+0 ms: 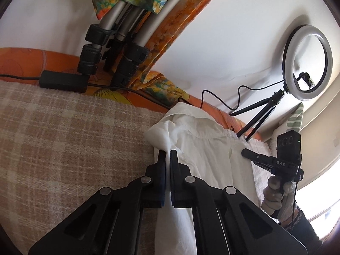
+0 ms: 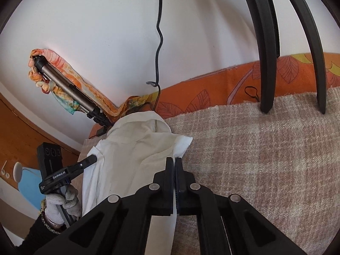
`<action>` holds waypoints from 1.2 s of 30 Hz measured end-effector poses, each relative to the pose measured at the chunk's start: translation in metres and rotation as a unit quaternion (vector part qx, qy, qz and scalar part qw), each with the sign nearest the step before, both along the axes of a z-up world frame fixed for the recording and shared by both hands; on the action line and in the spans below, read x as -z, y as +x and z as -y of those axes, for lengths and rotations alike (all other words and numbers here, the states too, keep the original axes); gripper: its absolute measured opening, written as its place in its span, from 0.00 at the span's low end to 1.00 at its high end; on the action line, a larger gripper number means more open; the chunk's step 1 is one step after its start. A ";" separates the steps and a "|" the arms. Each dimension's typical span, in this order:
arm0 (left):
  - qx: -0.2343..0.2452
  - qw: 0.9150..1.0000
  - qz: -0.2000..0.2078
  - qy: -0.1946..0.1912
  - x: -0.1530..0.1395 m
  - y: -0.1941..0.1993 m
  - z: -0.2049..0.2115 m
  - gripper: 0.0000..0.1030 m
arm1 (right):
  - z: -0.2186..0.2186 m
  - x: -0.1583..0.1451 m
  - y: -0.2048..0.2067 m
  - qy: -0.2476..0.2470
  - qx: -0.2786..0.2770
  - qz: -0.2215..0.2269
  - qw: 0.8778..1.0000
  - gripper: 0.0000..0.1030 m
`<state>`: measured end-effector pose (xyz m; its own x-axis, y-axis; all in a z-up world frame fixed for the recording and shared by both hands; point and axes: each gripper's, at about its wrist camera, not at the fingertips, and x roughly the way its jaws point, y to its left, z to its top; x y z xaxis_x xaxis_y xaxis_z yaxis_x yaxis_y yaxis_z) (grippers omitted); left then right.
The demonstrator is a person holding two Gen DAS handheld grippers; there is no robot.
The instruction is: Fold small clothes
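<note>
A small white shirt lies stretched on a beige plaid blanket; it also shows in the right wrist view. My left gripper is shut on the shirt's left edge, with cloth pinched between the jaws. My right gripper is shut on the shirt's right edge. Each gripper shows in the other's view: the right one and the left one both sit at the shirt's sides, held by gloved hands.
A tripod with black clamps draped in patterned orange cloth stands at the wall. A ring light on a small tripod stands at the right, its legs on the blanket. A black cable runs along the orange sheet.
</note>
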<state>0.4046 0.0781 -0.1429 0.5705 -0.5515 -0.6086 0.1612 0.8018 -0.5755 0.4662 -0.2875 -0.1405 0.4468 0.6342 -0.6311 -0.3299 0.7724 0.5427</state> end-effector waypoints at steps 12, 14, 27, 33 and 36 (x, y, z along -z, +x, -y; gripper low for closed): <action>0.013 0.996 0.072 0.051 -0.058 -0.036 0.012 0.01 | 0.007 -0.063 -0.039 0.016 -0.010 0.060 0.998 0.00; 0.014 0.995 0.083 0.057 -0.070 -0.047 0.013 0.01 | 0.008 -0.073 -0.051 0.018 -0.010 0.065 0.998 0.00; 0.013 0.985 0.136 0.104 -0.123 -0.159 0.025 0.01 | 0.004 -0.125 -0.166 0.008 -0.030 0.104 0.994 0.00; 0.015 0.982 0.147 0.121 -0.120 -0.217 0.029 0.01 | 0.015 -0.116 -0.228 0.008 -0.029 0.099 0.995 0.00; 0.017 0.981 0.144 0.129 -0.112 -0.242 0.029 0.01 | 0.018 -0.103 -0.256 0.004 -0.027 0.093 0.995 0.00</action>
